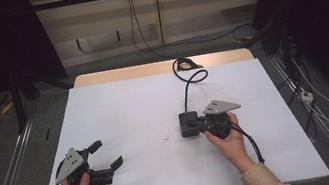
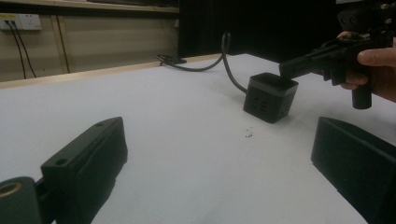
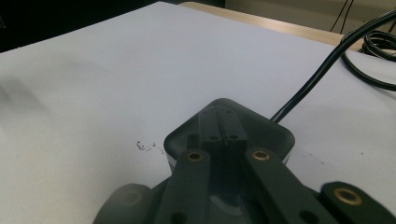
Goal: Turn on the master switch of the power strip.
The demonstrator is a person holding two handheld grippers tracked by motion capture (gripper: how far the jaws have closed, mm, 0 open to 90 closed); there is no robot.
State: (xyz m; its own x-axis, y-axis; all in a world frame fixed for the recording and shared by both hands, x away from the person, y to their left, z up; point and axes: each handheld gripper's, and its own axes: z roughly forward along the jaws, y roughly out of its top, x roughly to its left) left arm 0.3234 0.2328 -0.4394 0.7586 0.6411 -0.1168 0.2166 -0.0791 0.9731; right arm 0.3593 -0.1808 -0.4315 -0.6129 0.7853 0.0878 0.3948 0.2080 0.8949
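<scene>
- The fingers of the right gripper [image 1: 197, 124] are pressed together with nothing between them, and in the right gripper view their tips hang just over the top face of the black power cube [image 3: 229, 132]; whether they touch it cannot be told.
- The left gripper [image 1: 107, 157] has its fingers [image 2: 84, 163] spread wide, holding nothing, low over the white table [image 1: 125, 114] at the near left corner (well apart from the cube).
- The power cube stands upright, right of the table's middle, seen from the left gripper as a dark box with a lighter band below its top [image 2: 271, 96].
- Its black cable [image 1: 186, 86] leaves the far side and ends in a loose coil near the far edge of the table.
- A small dark smudge [image 1: 165, 138] marks the sheet just left of the cube.
- Step in hand, as I judge it: the right gripper is pressing or steadying the top of the cube, with the left waiting.
- The next move would seem to call for the right fingers to part and straddle the cube's sides, or for the left gripper to come across and brace it, so the box does not slide or tip on its cable.
- Writing: none can be read; the cube's side shows faint slot-like marks, too dim to make out.
- Farthest off, a white wall socket [image 2: 20, 21] has cords hanging from it.
</scene>
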